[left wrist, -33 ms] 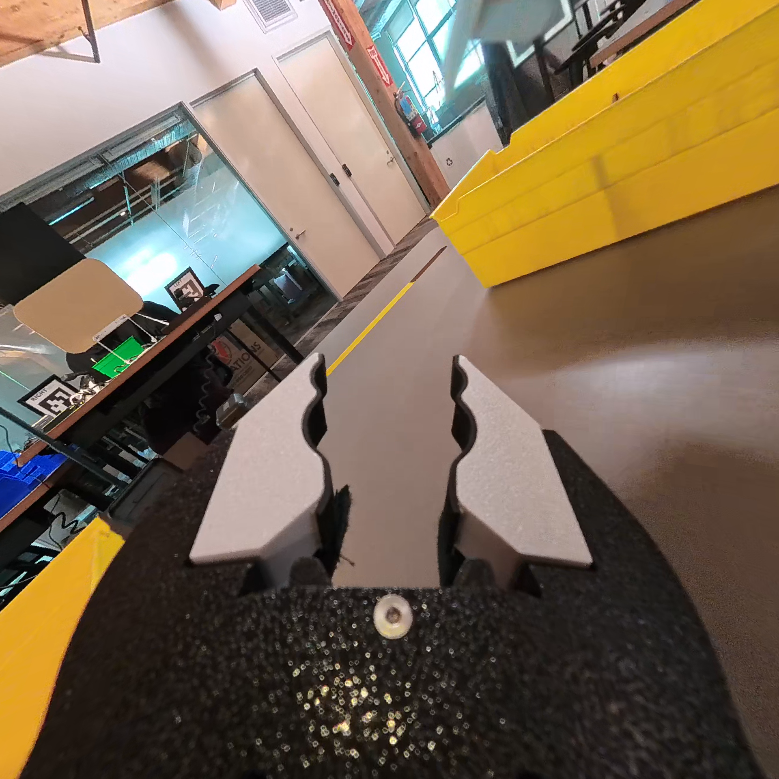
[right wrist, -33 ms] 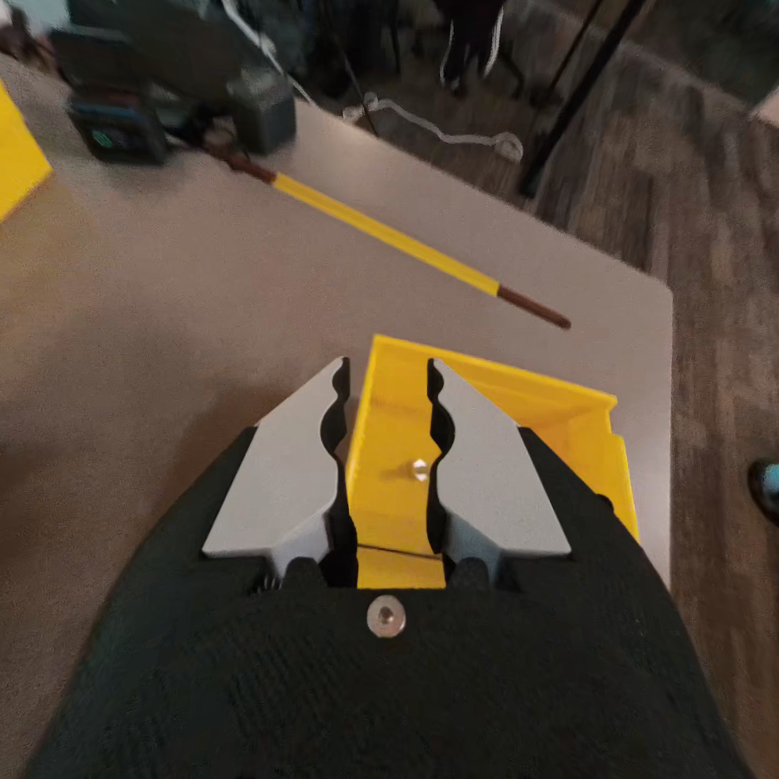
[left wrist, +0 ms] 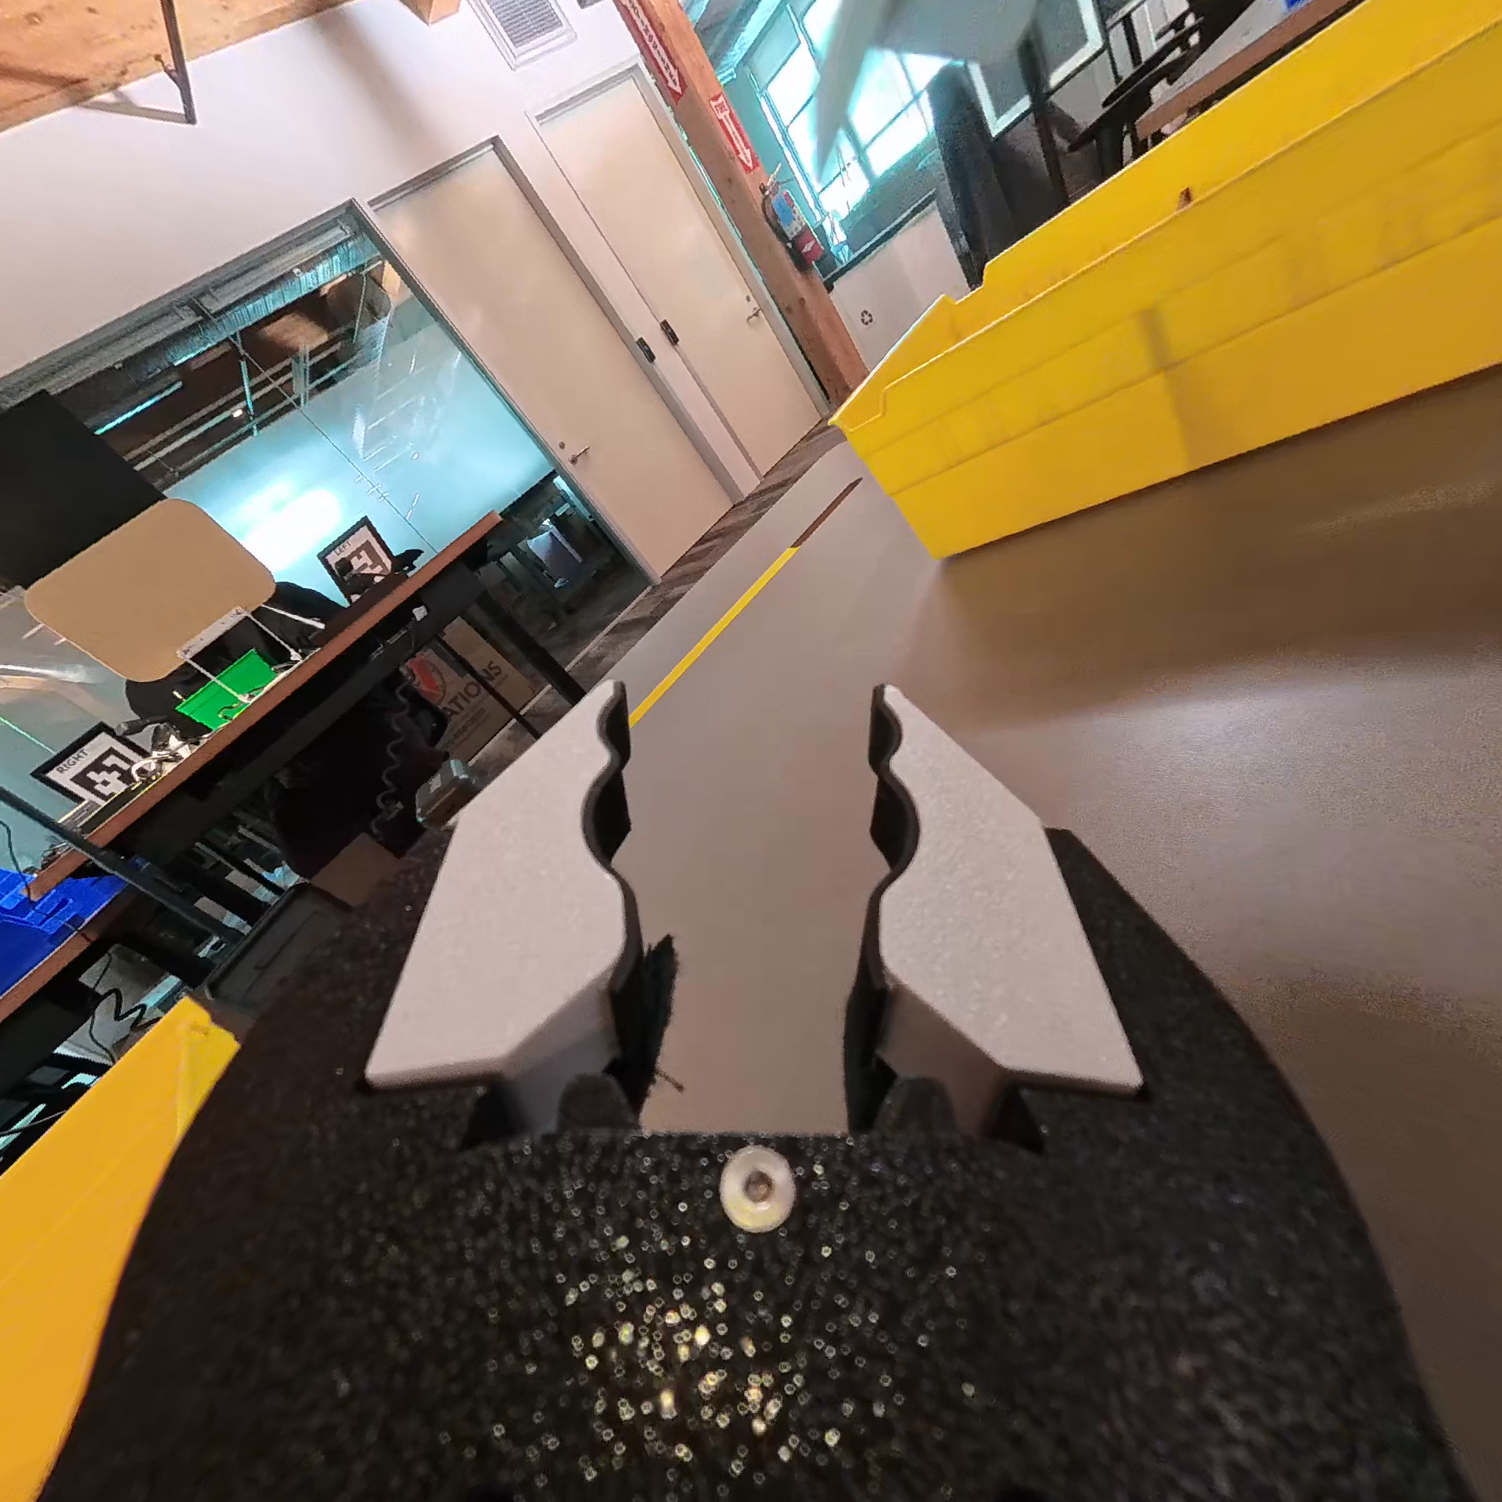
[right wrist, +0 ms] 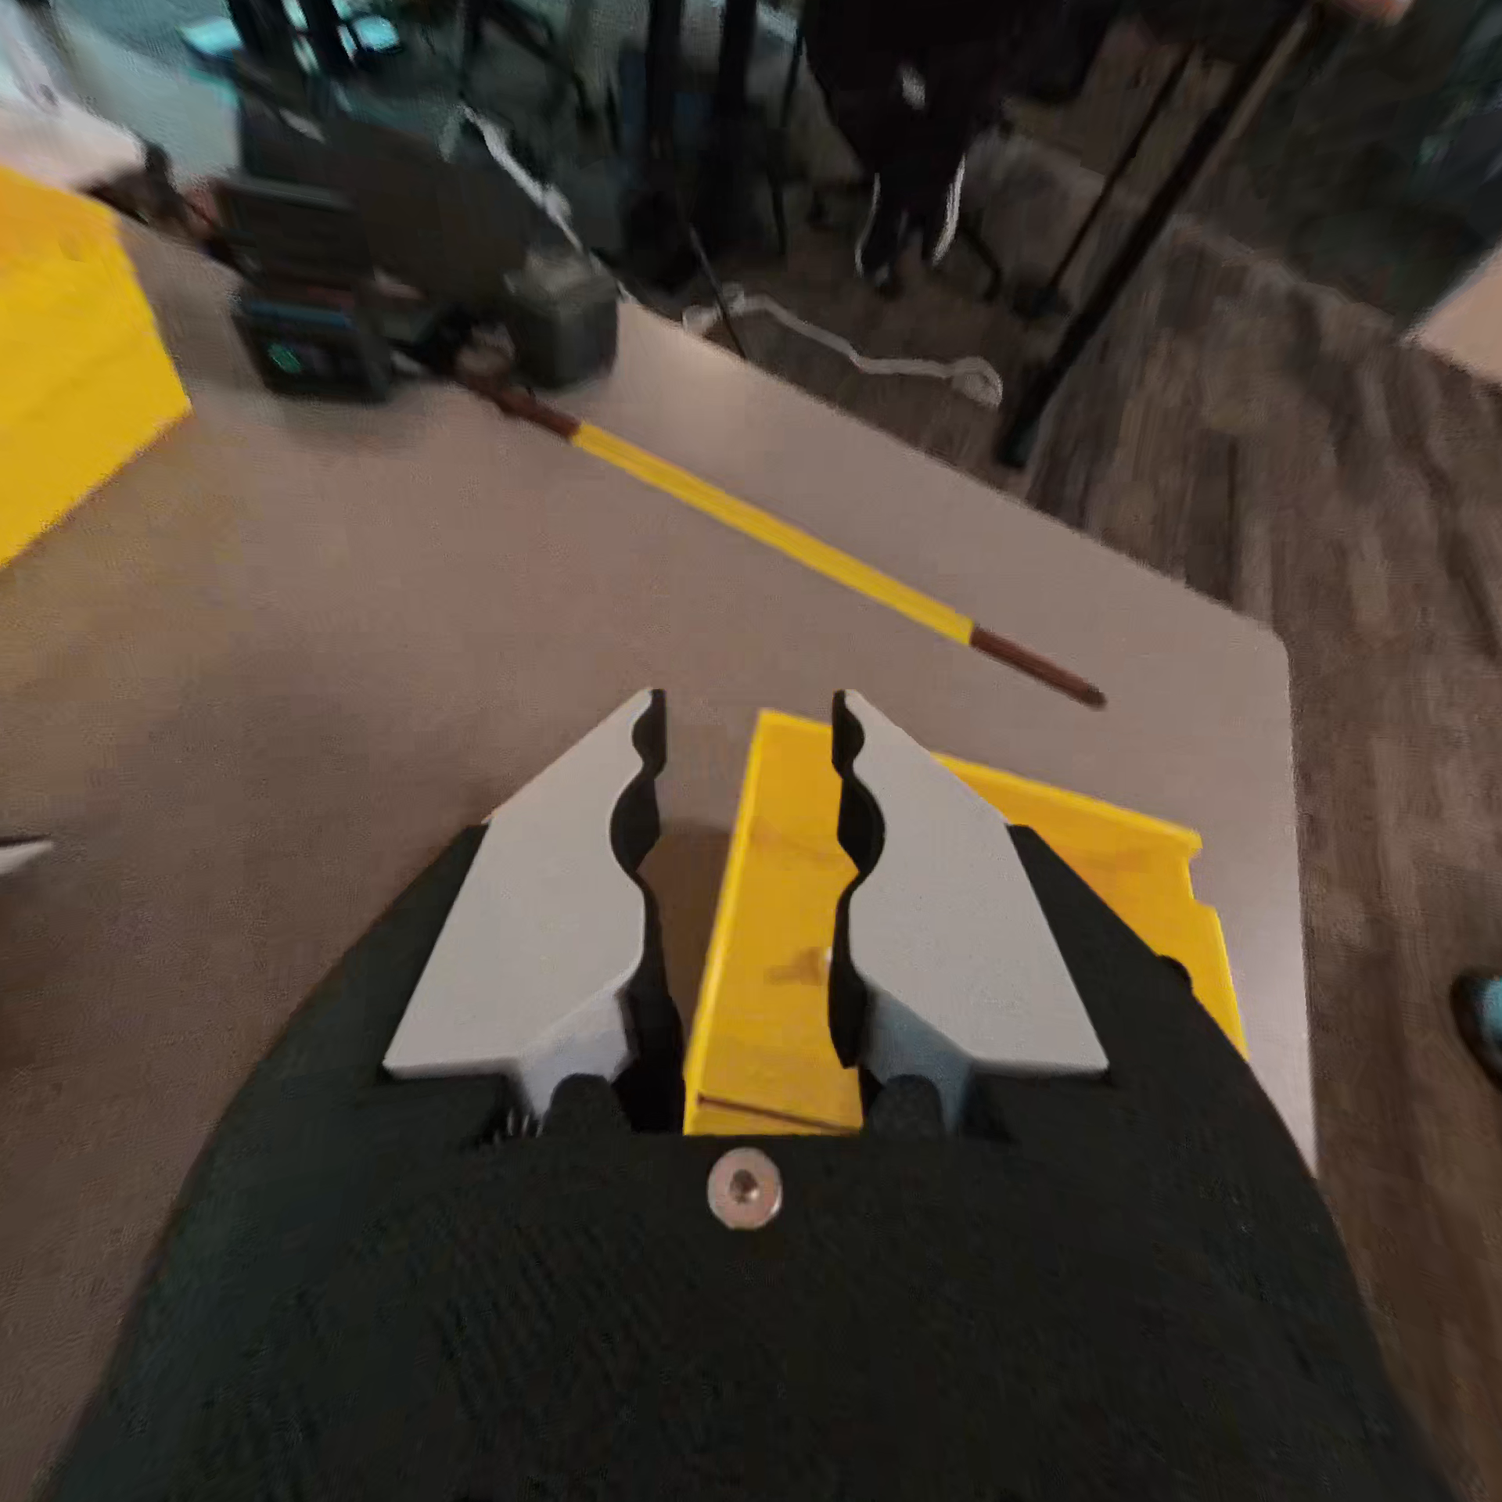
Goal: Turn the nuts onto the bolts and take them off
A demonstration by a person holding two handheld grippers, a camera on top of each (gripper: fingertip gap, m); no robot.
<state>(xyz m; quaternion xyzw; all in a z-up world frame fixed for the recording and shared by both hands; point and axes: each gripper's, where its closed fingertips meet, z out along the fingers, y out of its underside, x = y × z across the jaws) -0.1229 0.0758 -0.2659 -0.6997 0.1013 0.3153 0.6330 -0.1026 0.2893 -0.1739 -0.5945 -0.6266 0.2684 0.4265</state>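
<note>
My right gripper [right wrist: 749,699] is open and empty, held above the left wall of a small yellow bin [right wrist: 1081,821] near the table's right corner. A small silver metal piece [right wrist: 823,959], a nut or a bolt, lies on the bin floor and is partly hidden by my right finger. My left gripper [left wrist: 752,699] is open and empty, low over the bare grey-brown table [left wrist: 1138,813]. No nut or bolt shows in the left wrist view.
A long yellow bin [left wrist: 1219,366] stands to the right of the left gripper, another yellow bin [left wrist: 81,1219] at its lower left. In the right wrist view a yellow rod with brown ends [right wrist: 772,528], a black device [right wrist: 313,349] and a yellow bin [right wrist: 65,366] lie farther off. The table edge [right wrist: 1292,813] is close on the right. The grippers' ends are close to 25 cm from one another.
The right wrist view has shifted a little: the small bin now sits more to the right under the fingers and the silver piece is half hidden. The left gripper has barely moved.
</note>
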